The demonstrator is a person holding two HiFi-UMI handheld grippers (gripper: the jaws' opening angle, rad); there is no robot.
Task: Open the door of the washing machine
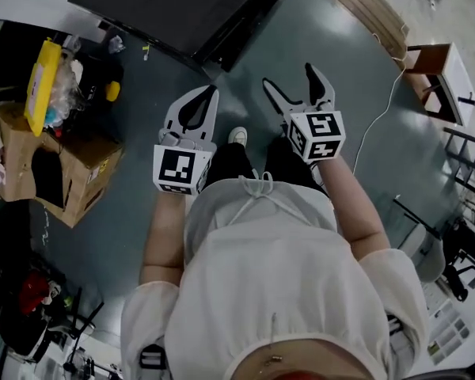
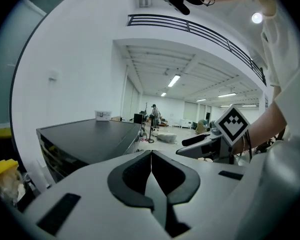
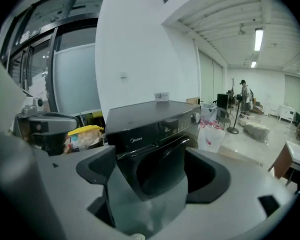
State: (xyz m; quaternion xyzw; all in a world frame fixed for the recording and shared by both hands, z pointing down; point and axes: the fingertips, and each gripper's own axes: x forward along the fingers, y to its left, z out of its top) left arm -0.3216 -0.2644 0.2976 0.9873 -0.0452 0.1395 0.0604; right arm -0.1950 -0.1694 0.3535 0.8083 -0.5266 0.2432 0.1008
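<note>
The black washing machine (image 3: 155,126) stands ahead of me, its dark door (image 3: 160,171) on the front and seen between the right gripper's jaws. From the head view only its top (image 1: 182,6) shows, beyond both grippers. My right gripper (image 1: 289,77) is open and empty, some way short of the machine and touching nothing. My left gripper (image 1: 212,92) is shut with nothing in it, beside the right one and level with it. In the left gripper view the closed jaw tips (image 2: 151,154) point past the machine's top (image 2: 90,139).
An open cardboard box (image 1: 63,165) and a yellow-lidded container (image 1: 41,81) stand left of the machine. A plastic bag (image 3: 210,134) sits at its right side. A wooden cabinet (image 1: 439,74) and a white cable (image 1: 380,117) lie to the right. A person stands far off in the hall.
</note>
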